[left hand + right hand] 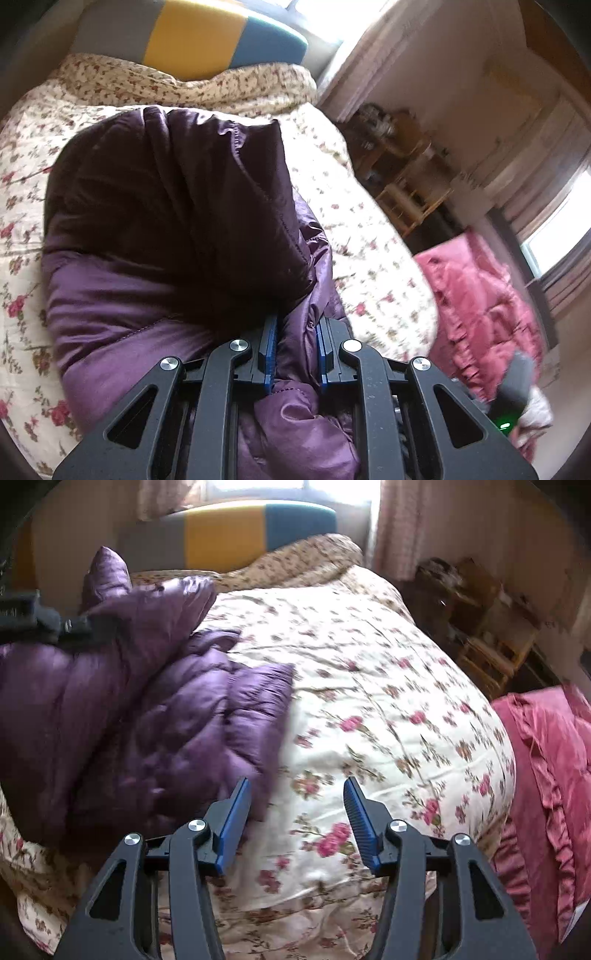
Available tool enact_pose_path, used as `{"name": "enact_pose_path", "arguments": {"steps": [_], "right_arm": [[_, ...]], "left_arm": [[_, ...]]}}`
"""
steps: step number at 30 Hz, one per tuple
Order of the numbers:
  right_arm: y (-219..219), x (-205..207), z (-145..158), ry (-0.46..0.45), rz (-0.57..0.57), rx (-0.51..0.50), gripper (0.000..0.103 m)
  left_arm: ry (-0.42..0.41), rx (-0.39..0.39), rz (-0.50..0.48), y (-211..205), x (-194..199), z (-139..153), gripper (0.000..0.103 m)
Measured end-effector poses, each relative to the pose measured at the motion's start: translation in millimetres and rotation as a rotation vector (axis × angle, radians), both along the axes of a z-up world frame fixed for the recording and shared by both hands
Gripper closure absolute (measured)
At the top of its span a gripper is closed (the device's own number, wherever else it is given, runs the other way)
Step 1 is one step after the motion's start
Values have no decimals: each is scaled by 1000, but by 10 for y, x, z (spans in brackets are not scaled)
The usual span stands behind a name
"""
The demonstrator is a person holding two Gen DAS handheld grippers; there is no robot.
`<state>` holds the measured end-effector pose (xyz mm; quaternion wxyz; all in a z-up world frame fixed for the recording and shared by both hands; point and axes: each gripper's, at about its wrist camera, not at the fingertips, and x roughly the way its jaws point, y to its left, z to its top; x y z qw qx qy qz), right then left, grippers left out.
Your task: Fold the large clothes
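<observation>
A purple quilted puffer jacket (166, 206) lies bunched on a floral bedspread (22, 206). My left gripper (297, 325) is shut on a fold of the jacket, with purple fabric pinched between its blue pads and spilling back under the gripper. In the right wrist view the same jacket (155, 716) lies at the left on the bedspread (369, 701). My right gripper (295, 786) stands open just right of the jacket's edge, with nothing between its fingers. The left gripper (37, 620) shows there as a dark shape at the far left, on top of the raised fabric.
A grey, yellow and blue headboard (240, 531) stands at the far end of the bed, under a bright window. A pink ruffled quilt (546, 775) lies at the bed's right side. Wooden shelving (487, 646) stands beyond, by the wall.
</observation>
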<state>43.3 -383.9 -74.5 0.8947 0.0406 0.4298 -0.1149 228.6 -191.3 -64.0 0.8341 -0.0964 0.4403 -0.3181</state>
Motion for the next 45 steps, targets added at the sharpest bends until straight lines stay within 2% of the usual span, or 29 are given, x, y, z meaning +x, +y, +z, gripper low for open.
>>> {"name": "enact_pose_path", "arguments": {"steps": [8, 13, 16, 18, 20, 24, 25, 26, 31, 34, 39, 45], "right_arm": [[-219, 20, -155, 33, -47, 43, 50], [-229, -29, -172, 38, -76, 41, 50], [-250, -59, -145, 34, -95, 31, 44], [-241, -80, -108, 26, -106, 18, 42], [-211, -104, -77, 22, -110, 6, 42], [-137, -115, -15, 13, -101, -4, 42], [-114, -114, -1, 11, -97, -8, 41], [-77, -123, 26, 7, -91, -14, 41], [52, -148, 107, -8, -71, -22, 40], [142, -171, 176, -22, -55, -31, 40], [308, -188, 284, -40, -18, -35, 39], [511, -191, 408, -64, 25, -47, 37]], "left_arm": [[-12, 125, -53, -423, 121, -410, 84], [-22, 155, -77, -508, 59, -442, 82], [-30, 142, -86, -448, 30, -346, 72], [-33, 118, -95, -396, -26, -259, 58], [-46, 93, -106, -322, -87, -171, 49], [-87, 29, -121, -139, -257, 92, 48], [-97, 12, -122, -86, -298, 156, 46], [-108, -13, -121, 8, -349, 238, 40], [-159, -56, -74, 316, -517, 463, 39], [-173, -39, -4, 597, -578, 467, 39], [-138, 39, 143, 1114, -584, 207, 39], [-96, 96, 217, 1452, -644, -154, 46]]}}
